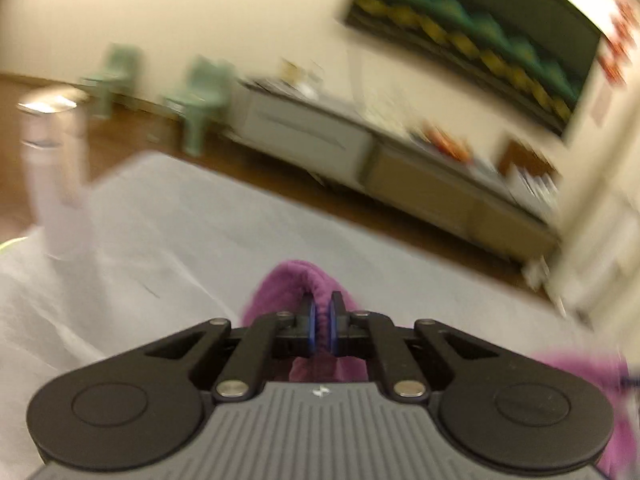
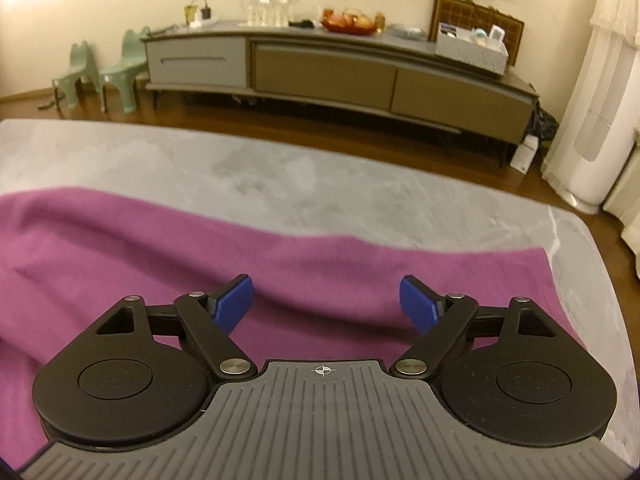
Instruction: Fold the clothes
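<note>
Left gripper jaws nearly closed, pinching a raised fold of purple garment btwn blue pads; right gripper jaws wide apart, holding nothing, garment spread flat on grey table beneath

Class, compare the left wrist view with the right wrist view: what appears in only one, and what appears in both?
Only the left wrist view: the left gripper, jaws shut on a raised fold of the purple garment.
Only the right wrist view: the right gripper, jaws open above flat cloth, and a fruit bowl.
Both: the garment, grey table, TV cabinet, green stools.
</note>
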Available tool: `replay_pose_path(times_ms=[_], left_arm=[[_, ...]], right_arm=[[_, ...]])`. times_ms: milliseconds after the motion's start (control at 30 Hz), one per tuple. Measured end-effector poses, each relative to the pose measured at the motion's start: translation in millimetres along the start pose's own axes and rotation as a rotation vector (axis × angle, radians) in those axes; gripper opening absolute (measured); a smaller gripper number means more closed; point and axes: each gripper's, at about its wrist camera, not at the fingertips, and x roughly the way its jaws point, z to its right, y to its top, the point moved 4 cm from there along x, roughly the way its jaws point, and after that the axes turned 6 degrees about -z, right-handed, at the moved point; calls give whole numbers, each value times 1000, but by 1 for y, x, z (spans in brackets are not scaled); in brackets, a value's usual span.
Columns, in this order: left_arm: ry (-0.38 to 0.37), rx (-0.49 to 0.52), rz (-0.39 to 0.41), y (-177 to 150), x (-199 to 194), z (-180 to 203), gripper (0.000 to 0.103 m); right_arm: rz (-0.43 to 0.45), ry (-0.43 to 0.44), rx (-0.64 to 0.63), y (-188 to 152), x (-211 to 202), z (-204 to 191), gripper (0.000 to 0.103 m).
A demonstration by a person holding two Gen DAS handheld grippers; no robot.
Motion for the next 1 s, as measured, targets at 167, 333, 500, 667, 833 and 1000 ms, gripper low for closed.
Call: replay_pose_path(times_ms=[167,333,500,667,833,1000], left_arm=[[92,6,19,11,6,-3,6],[111,-5,86,12,6,2,6],[99,-65,225,35,-9,4,6],[149,4,-75,35,50,5,16],[131,15,-60,6,-4,-7,67],[90,-14,-115,-43,-56,-29,70]], right_arm=[[-5,-25,-17,-3,1,-2,86],[76,112,-140,13,-8,-51,91],[-15,47,-260,24,20,-74,0],[30,-216,-84,45,23,-36,22],[74,6,174,14,-40,-29,64],[60,194,191,-59,-111,-68,89]])
